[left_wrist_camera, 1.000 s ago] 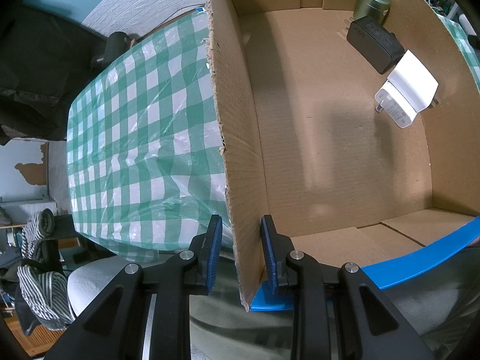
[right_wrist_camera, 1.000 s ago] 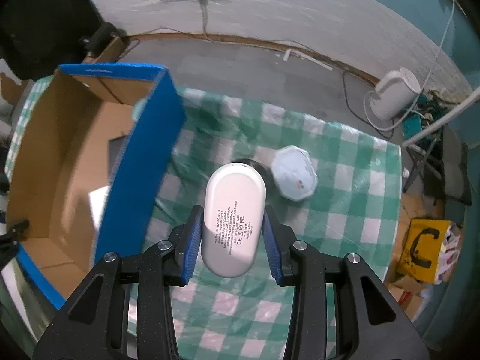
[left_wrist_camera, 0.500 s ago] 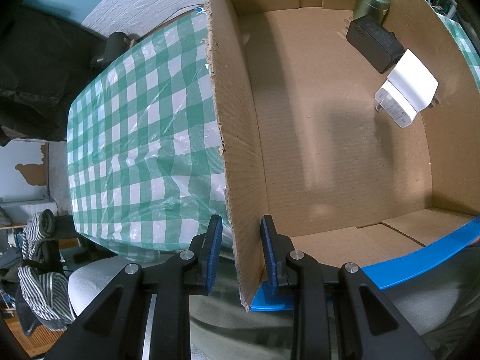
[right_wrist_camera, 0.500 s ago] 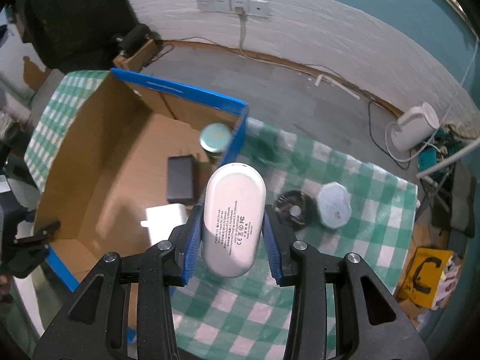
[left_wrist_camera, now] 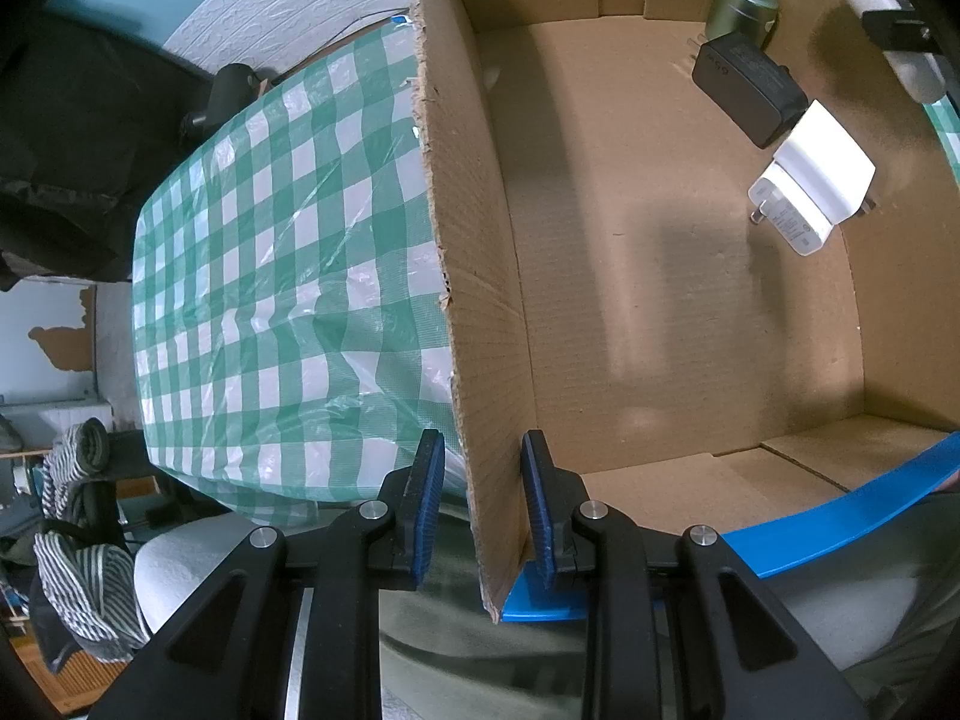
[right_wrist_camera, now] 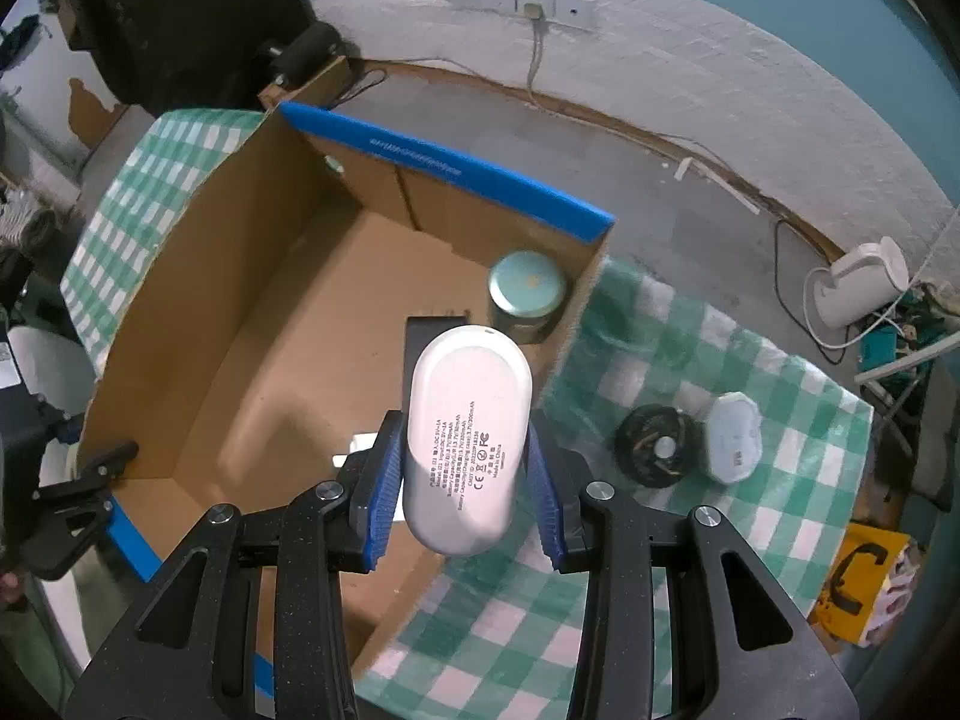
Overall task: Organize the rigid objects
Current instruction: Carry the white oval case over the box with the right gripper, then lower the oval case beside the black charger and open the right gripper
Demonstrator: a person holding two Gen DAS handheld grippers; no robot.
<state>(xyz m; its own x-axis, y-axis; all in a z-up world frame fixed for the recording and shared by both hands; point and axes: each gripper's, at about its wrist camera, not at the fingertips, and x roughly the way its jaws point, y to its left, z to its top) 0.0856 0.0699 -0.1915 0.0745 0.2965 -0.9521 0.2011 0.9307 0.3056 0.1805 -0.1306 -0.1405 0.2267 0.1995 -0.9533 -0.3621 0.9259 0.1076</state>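
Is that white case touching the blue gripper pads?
Touching. The right wrist view shows the white case clamped between the right gripper pads on both sides.

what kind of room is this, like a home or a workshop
Probably a lived-in room at home, used for odd jobs rather than a workshop. A green checked tablecloth covers the table, a white kettle sits on the bare floor by tangled cables, and striped clothing is draped at the side.

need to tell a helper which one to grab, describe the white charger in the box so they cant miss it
Start at the open cardboard box on the green checked tablecloth. Along one inner wall, three things sit in a row: a round green tin in the corner, a black adapter, then the white charger. It is the only white one, blocky, with metal plug prongs showing.
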